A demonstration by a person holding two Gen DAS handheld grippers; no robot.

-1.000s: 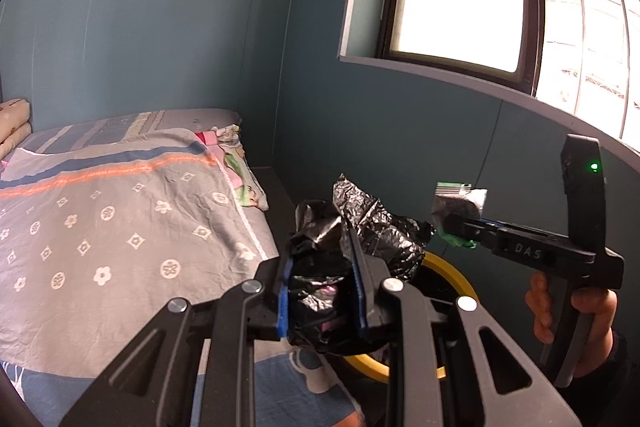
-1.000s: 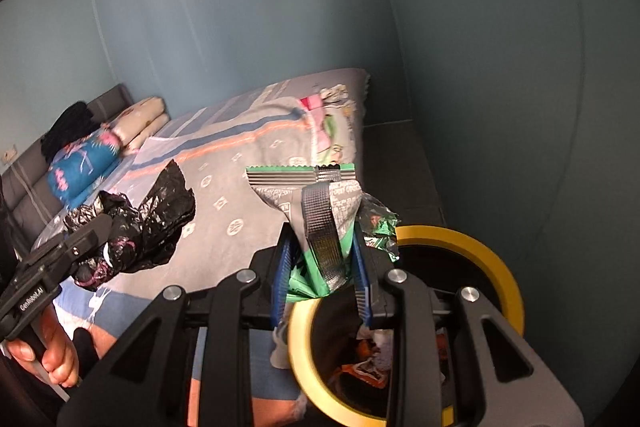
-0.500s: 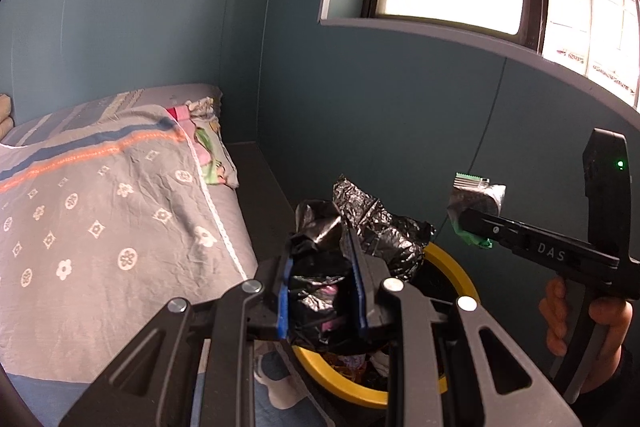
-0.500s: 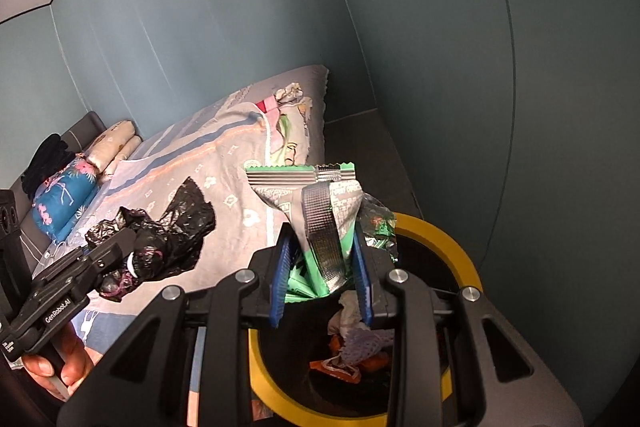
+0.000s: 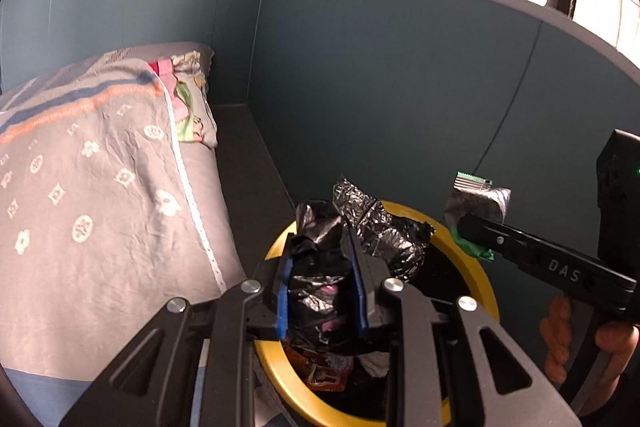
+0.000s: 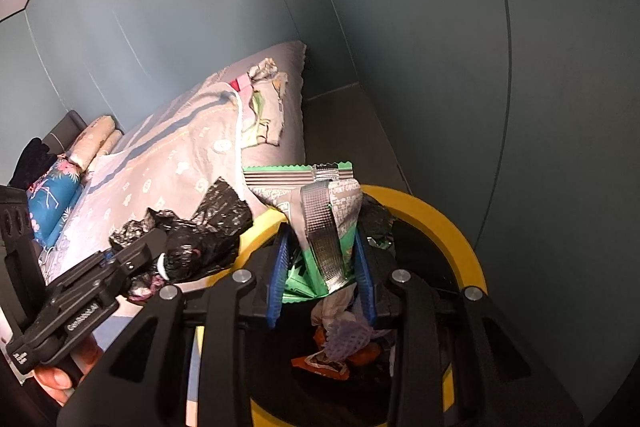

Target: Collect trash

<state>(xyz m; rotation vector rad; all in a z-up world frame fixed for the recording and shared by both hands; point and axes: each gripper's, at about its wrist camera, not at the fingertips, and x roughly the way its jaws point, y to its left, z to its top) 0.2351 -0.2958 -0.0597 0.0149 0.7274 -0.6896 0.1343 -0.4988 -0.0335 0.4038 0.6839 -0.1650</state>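
At 9 o'clock the bed (image 5: 100, 187) is seen. A crumpled black bag (image 5: 340, 267) is gripped tightly by the left gripper (image 5: 322, 291) over the yellow-rimmed bin (image 5: 486, 291) at 6 o'clock. At 3 o'clock a green and silver wrapper (image 5: 476, 199) is pinched by the right gripper (image 6: 320, 267) above the bin's rim.

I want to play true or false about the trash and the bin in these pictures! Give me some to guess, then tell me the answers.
1. The left gripper holds a crumpled black plastic bag. True.
2. The right gripper is empty. False: its fingers clamp a green and silver snack wrapper.
3. The trash bin has a yellow rim. True.
4. The bin has nothing inside. False: wrappers already lie in it.
5. A bed stands beside the bin. True.
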